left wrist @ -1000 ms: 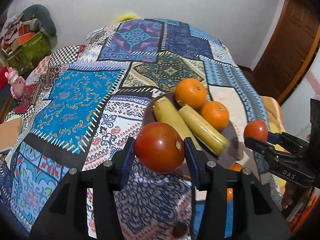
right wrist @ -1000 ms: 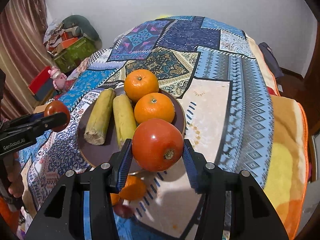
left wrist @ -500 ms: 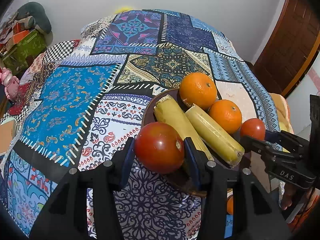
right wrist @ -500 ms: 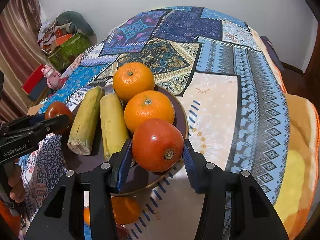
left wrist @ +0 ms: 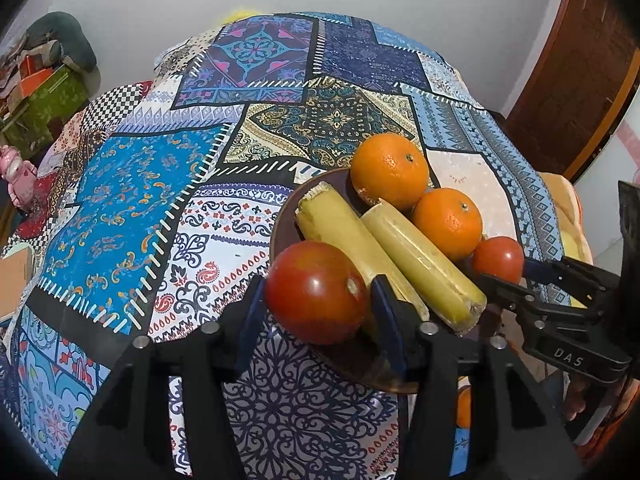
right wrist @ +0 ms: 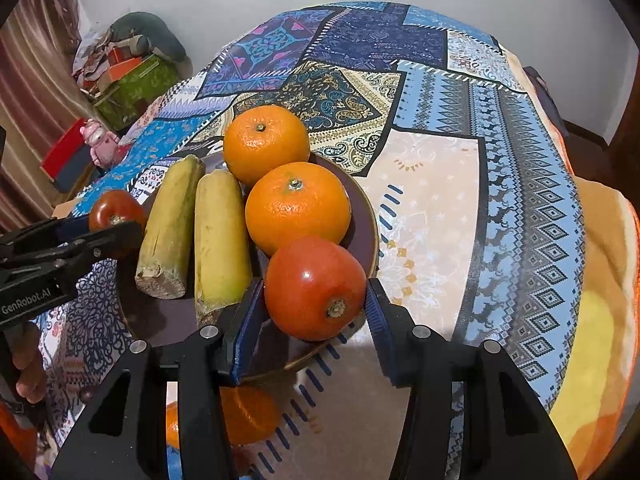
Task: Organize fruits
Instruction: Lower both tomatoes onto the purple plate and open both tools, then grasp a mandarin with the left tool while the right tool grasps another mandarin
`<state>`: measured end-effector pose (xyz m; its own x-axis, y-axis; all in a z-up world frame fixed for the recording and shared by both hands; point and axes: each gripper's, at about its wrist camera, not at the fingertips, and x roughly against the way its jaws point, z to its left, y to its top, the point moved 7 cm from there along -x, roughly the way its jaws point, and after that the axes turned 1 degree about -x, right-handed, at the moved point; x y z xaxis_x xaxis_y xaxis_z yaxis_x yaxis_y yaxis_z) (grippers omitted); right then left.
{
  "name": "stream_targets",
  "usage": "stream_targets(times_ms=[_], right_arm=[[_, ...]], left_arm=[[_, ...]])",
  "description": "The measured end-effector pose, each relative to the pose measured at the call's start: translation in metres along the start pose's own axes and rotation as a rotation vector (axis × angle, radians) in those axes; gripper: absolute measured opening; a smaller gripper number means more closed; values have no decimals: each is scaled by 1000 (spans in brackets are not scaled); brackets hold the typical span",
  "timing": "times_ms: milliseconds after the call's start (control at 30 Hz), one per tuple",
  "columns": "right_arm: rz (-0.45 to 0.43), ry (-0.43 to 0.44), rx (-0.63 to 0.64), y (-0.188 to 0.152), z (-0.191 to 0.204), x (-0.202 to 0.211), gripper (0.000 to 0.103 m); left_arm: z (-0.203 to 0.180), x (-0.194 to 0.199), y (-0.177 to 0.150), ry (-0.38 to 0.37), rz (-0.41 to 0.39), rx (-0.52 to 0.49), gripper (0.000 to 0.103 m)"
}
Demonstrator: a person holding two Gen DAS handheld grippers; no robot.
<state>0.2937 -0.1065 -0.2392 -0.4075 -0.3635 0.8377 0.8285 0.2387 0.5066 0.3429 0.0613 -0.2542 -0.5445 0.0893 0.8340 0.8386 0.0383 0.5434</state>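
Note:
A dark brown plate on the patchwork cloth holds two oranges and two yellow-green stalk pieces. My left gripper is shut on a red tomato, held over the plate's near left rim. My right gripper is shut on another red tomato, held over the plate's near right rim. Each gripper shows in the other's view, the left and the right, holding its tomato.
The patchwork cloth covers a bed-like surface. A loose orange lies on the cloth in front of the plate, beneath my right gripper. Boxes and clutter stand by the wall at left. A wooden door is at right.
Both grippers have moved forward and closer to the plate with their tomatoes. The plate and fruit now fill more of both views.

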Motion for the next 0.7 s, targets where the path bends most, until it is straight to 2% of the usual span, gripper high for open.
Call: stream_targets(times_ms=[133, 433, 700], right_arm=[[-23, 2, 2, 0, 1, 11, 56], [-69, 9, -6, -4, 2, 44, 56], [-69, 24, -27, -28, 6, 60, 59]], left_arm=[[-3, 8, 0, 6, -18, -12, 61], [-9, 47, -3, -11, -64, -10, 63], [-19, 72, -27, -23, -69, -25, 66]])
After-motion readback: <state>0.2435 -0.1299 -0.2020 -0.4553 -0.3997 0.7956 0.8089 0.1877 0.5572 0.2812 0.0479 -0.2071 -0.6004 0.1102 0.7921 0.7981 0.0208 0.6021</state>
